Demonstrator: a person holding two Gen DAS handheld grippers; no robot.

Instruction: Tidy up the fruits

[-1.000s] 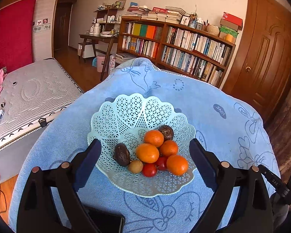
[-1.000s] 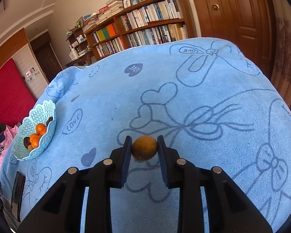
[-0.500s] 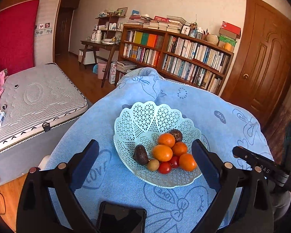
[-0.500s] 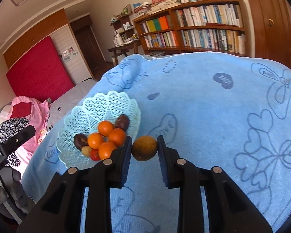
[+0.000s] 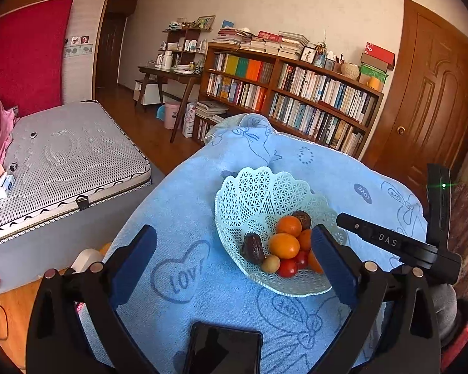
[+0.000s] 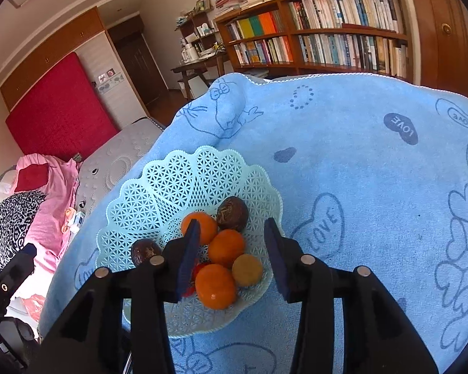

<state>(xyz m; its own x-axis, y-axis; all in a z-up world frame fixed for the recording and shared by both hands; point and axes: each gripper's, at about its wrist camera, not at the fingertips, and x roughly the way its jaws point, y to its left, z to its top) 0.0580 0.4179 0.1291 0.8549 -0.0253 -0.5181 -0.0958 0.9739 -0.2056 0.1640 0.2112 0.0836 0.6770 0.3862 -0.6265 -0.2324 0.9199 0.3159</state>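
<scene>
Right tool (image 6: 232, 254) hangs over the lacy mint basket (image 6: 171, 187) with its blue pads spread and nothing between them; a brownish-yellow fruit (image 6: 247, 270) sits in the basket just below, beside the oranges (image 6: 226, 247), so I judge it delivered. Left tool (image 5: 234, 265) is also agape and empty, held back near the table's edge, seemingly just keeping clear. All the fruit is piled on the basket's near side. "LOVE" (image 6: 324, 226) is printed in hearts on the blue towel (image 6: 374, 171); "DAS" (image 5: 387, 240) shows on the right tool's black body.
</scene>
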